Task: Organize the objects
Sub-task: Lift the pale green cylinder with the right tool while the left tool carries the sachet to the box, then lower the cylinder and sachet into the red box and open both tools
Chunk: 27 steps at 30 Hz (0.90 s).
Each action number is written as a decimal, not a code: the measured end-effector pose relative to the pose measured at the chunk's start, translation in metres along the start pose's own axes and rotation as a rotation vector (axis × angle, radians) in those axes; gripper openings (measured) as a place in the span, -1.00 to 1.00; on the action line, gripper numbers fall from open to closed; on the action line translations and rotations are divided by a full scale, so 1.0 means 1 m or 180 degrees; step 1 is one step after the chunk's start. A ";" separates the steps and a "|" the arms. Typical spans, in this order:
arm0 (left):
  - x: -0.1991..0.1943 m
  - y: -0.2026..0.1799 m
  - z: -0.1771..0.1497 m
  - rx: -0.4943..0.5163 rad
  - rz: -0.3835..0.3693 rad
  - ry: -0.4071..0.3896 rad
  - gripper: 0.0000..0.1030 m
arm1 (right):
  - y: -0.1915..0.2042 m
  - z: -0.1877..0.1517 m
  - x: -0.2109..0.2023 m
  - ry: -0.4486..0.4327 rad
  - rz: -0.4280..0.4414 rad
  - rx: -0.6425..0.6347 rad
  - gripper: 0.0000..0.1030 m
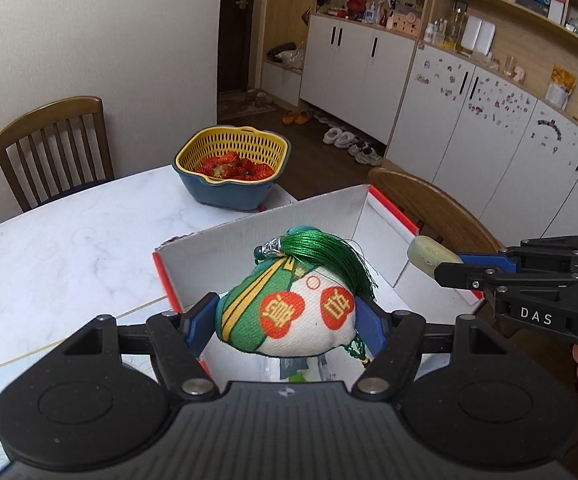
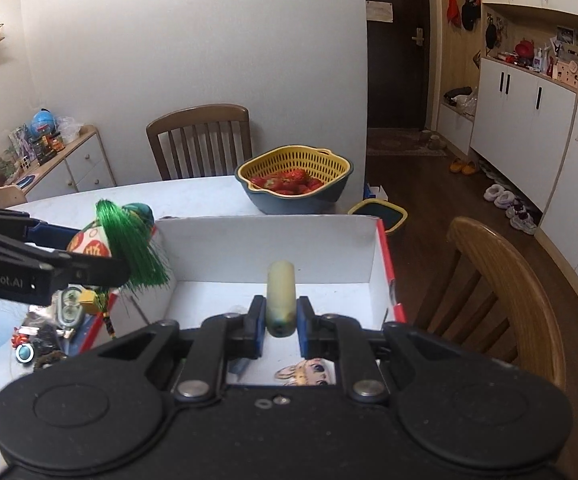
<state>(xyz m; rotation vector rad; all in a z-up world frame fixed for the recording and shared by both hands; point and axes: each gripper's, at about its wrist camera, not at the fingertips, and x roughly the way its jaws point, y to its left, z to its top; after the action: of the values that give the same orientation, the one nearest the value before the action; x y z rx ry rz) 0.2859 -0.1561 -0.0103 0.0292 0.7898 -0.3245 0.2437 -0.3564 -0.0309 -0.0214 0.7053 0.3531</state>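
Box (image 1: 321, 216), white, open, at the surface's near edge — two items pending. Left claw (image 1: 285, 320) pinches a stuffed sachet (image 1: 289, 312) above it; right claw (image 2: 281, 316) pinches a pale tube (image 2: 280, 292) above it. Neither is released yet — loose clutter (image 2: 49, 320) remains beside the box.

Box (image 2: 273, 240) on the table (image 1: 69, 240); strawberry basket (image 1: 231, 168) behind it; chair (image 1: 53, 144) behind the table.

The open white cardboard box (image 2: 273, 240) has its near floor hidden behind the black gripper body. A printed cartoon-face card (image 2: 309, 374) lying inside shows partly. Small cluttered items (image 2: 49, 328) left of the box stay unreadable.
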 end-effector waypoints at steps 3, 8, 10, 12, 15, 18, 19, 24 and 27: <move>0.016 -0.003 0.001 0.0007 0.0045 0.0063 0.39 | -0.008 0.000 0.012 0.0071 0.0009 -0.0028 -0.73; 0.043 -0.002 0.002 -0.0004 0.0137 0.0182 0.39 | -0.015 -0.001 0.037 0.0254 0.0049 -0.0033 -0.73; 0.055 -0.001 0.003 -0.0030 0.0172 0.0241 0.39 | -0.016 -0.003 0.046 0.0319 0.0097 -0.0059 -0.73; 0.066 0.001 0.004 -0.0040 0.0221 0.0287 0.39 | -0.015 -0.005 0.053 0.0377 0.0126 -0.0105 -0.73; 0.081 0.004 0.006 -0.0070 0.0269 0.0349 0.39 | -0.017 -0.007 0.065 0.0474 0.0163 -0.0162 -0.73; 0.096 0.008 0.008 -0.0072 0.0304 0.0429 0.39 | -0.016 -0.007 0.076 0.0559 0.0201 -0.0209 -0.73; 0.100 0.008 0.008 -0.0059 0.0323 0.0449 0.39 | -0.015 -0.007 0.080 0.0590 0.0205 -0.0229 -0.73; 0.121 0.013 0.011 -0.0030 0.0351 0.0561 0.39 | -0.016 -0.007 0.093 0.0606 0.0298 -0.0194 -0.73; 0.131 0.014 0.009 0.0006 0.0345 0.0671 0.39 | -0.016 -0.009 0.099 0.0652 0.0323 -0.0233 -0.73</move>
<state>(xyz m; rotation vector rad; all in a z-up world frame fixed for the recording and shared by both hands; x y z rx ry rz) 0.3824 -0.1805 -0.0972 0.1091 0.9928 -0.2213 0.3130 -0.3424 -0.1021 -0.0924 0.8980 0.4786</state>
